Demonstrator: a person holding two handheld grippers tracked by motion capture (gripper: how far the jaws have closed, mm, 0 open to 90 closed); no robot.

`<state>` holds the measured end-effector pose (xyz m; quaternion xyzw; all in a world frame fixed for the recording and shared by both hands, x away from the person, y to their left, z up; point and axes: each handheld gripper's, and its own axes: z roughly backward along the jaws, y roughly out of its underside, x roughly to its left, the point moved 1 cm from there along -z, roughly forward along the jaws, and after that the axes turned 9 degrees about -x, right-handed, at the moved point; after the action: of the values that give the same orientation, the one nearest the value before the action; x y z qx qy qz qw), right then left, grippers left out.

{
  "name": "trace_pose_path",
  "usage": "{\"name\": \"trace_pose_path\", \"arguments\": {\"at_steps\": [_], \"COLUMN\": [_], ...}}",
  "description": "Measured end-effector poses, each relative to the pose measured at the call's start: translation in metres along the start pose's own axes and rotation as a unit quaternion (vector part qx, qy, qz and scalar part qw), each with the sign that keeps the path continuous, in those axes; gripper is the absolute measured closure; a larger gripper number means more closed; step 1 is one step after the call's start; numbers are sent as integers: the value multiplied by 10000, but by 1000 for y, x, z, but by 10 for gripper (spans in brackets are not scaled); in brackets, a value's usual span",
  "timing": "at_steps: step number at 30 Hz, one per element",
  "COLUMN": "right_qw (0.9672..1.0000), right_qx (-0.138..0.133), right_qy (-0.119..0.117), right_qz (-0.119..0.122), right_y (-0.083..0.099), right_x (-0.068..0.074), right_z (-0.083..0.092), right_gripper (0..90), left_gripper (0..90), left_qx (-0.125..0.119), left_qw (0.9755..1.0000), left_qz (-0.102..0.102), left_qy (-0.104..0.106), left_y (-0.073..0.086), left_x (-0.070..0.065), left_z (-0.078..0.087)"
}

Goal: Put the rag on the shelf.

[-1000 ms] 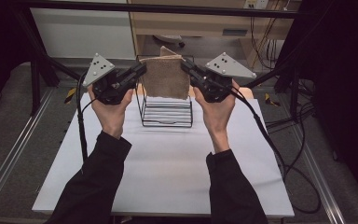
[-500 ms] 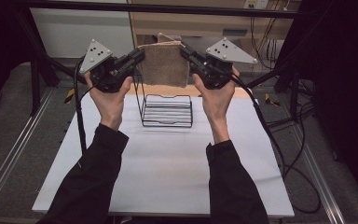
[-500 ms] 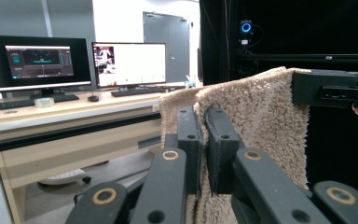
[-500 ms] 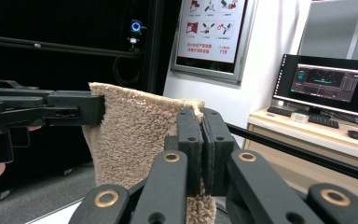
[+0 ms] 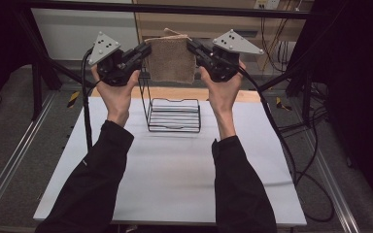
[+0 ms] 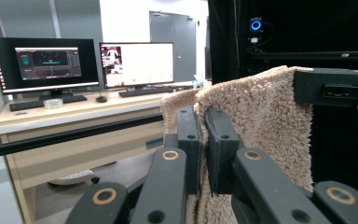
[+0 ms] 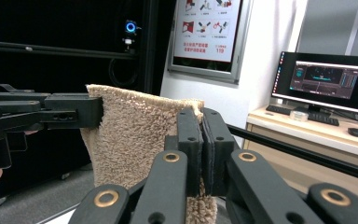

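Pinching a tan towel (image 5: 171, 59) by its top corners, the left gripper (image 5: 144, 49) and right gripper (image 5: 193, 47) hold it stretched flat, hanging down above a wire rack (image 5: 173, 112) at the far edge of a white table (image 5: 175, 179), bare nearer the person.

— What sort of place is this?
— A lab for recording manipulation work. A white table (image 5: 175, 179) stands inside a black metal frame (image 5: 175, 8), with cables (image 5: 291, 145) trailing off it.
— Anything else?
— A wooden desk (image 6: 74, 112) with two monitors (image 6: 44, 63), a keyboard (image 6: 39, 101), a webcam (image 7: 130, 28) and an instruction poster (image 7: 209, 30).
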<state>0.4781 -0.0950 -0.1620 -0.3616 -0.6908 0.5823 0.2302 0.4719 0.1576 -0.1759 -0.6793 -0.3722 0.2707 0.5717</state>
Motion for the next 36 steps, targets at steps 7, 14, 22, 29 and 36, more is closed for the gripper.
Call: {"name": "trace_pose_path", "arguments": {"at_steps": [7,14,22,29,36], "right_qw": [10000,10000,9998,9995,9996], "right_qx": [19,-9,114,139,152], "right_qy": [19,43,43,21,-43], "right_qz": [-10,80,176,277,243], "right_y": [6,6,15,20,34], "right_x": [-8,-17,-23,-28,-33], "right_z": [-11,-20,-29,-36,-38], "right_gripper": [878,879,878,878,878], "left_gripper": [854,854,854,855,855], "left_qx": [-10,-55,10,18,96], "left_qw": [10000,9999,10000,10000,9999], "left_qz": [1,-102,17,8,-69], "left_qy": [-13,-64,-14,-23,-27], "left_y": [4,5,17,26,36], "left_x": [10,15,22,27,29], "left_z": [-13,-23,-31,-37,-38]}}
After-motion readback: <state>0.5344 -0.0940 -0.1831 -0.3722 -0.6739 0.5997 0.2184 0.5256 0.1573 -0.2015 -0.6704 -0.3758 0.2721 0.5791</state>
